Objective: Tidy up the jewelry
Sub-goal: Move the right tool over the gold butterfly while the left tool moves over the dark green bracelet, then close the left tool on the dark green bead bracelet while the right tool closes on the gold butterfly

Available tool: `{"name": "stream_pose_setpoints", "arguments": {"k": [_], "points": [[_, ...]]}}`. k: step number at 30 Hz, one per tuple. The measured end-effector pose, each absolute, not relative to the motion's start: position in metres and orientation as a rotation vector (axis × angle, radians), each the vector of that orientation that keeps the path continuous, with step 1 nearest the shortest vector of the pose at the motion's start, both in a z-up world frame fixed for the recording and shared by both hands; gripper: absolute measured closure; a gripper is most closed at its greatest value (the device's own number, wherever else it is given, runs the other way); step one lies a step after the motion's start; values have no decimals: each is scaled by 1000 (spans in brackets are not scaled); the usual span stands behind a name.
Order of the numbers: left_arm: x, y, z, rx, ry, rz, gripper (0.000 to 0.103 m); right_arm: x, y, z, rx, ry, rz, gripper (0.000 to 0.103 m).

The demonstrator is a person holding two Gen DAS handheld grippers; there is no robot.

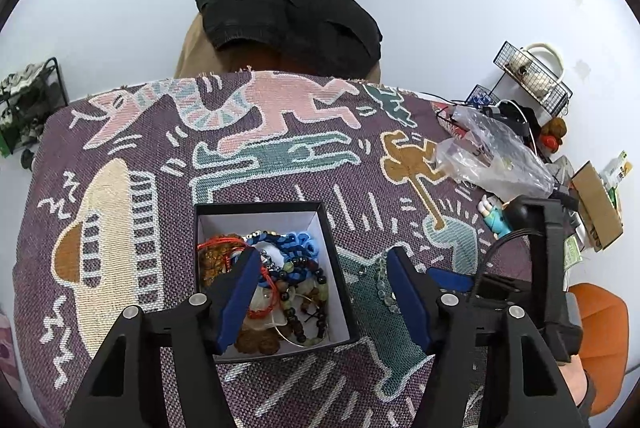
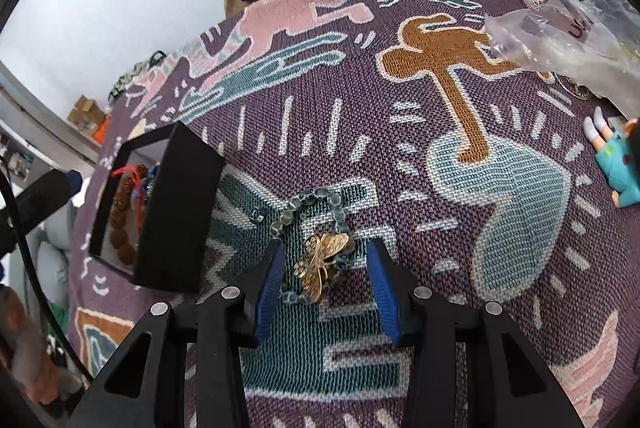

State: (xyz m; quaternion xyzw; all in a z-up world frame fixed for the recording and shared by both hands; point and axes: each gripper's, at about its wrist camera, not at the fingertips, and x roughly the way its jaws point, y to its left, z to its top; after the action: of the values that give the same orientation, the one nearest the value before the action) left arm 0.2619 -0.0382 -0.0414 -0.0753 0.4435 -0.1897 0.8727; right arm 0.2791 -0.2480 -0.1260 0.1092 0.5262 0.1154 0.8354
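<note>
The right gripper (image 2: pixel 326 264) has its blue pads (image 2: pixel 271 284) spread wide and is holding nothing. Sitting right between them on the blanket is a gold butterfly brooch (image 2: pixel 322 262), not touching either pad as far as I can see. The brooch lies on top of a bracelet (image 2: pixel 316 202) of clear grey-blue beads that loops out just ahead of the fingertips. Off to the left of this gripper, close by, is the black box (image 2: pixel 176 212), seen from its side, with some brown beads and red cord showing inside. Further ahead and to the right there's a crumpled plastic bag (image 2: pixel 568 40), and far right a little toy figure (image 2: pixel 616 164) in a teal outfit.

The left gripper (image 1: pixel 320 264) is also wide open with nothing in it. Its left pad (image 1: pixel 236 300) hangs over the box (image 1: pixel 340 268), and the right pad is out past the box's right wall, above the blanket. So the box sits mostly between and under the fingers. Inside it is a tangled pile of jewelry (image 1: pixel 292 276): blue beads, dark and pale green bead strings, red cord, brown carved beads, a thin metal hoop. Can't tell whether the left pad actually touches the pile.

Everything rests on a purple woven blanket (image 1: pixel 120 156) with cartoon figures. Beyond its far edge is a black garment (image 1: pixel 288 24) draped over something tan, and a door behind that.
</note>
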Motion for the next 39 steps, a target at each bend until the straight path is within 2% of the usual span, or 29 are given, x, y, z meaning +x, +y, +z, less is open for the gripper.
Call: {"name": "stream_pose_setpoints", "arguments": {"k": [1, 3, 7, 12, 22, 27, 32, 39], "points": [[263, -39, -42, -158, 928, -396, 38, 280, -247, -128, 221, 1120, 239, 60], [264, -40, -42, -156, 928, -396, 38, 282, -246, -130, 210, 1129, 234, 77], [265, -48, -43, -144, 932, -409, 38, 279, -250, -128, 219, 1118, 238, 88], [266, -67, -44, -119, 940, -438, 39, 273, -264, -124, 244, 1103, 229, 89], [264, -118, -57, -20, 996, -492, 63, 257, -306, -113, 334, 1045, 219, 89], [270, -140, -72, 32, 1051, -489, 68, 249, -330, -112, 382, 1017, 196, 89], [280, -155, -92, 110, 1116, -382, 78, 241, -347, -111, 415, 996, 189, 89], [285, -162, -100, 165, 1117, -302, 84, 236, -365, -116, 459, 980, 179, 89]]}}
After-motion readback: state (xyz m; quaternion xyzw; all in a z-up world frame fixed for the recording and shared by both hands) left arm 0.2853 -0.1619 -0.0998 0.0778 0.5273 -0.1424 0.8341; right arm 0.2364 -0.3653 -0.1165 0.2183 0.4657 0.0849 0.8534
